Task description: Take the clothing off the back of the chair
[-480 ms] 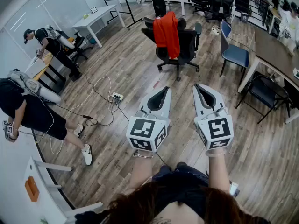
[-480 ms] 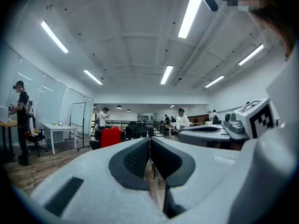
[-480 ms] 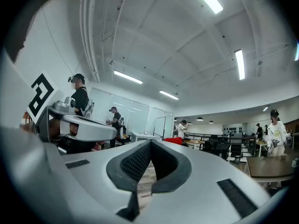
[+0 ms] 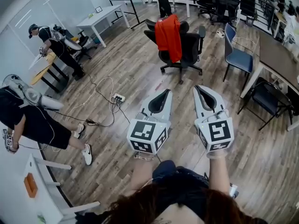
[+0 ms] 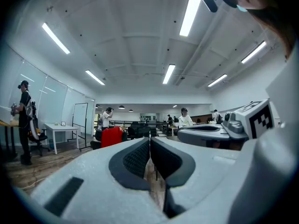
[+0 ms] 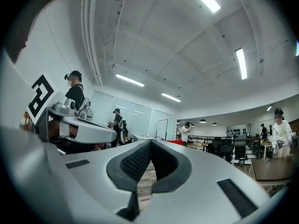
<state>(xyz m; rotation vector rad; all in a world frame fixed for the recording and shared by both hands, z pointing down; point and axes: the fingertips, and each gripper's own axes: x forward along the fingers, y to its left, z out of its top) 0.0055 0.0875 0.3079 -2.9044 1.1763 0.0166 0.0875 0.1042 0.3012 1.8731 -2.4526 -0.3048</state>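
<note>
Clothing (image 4: pixel 168 36) cloth, matt. Floor (image 4: pixel 140 69) wood planks, slight sheen. Left gripper (image 5: pixel 149 141) shell matt grainy plastic, pads (image 5: pixel 138 158) ribbed.

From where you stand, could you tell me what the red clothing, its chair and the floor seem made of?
Red clothing: soft matte fabric; it drapes in folds.
Chair: black, likely plastic with cloth or mesh padding; too far to tell.
Floor: wood or wood-look planks, faint sheen, visible seams.
</note>
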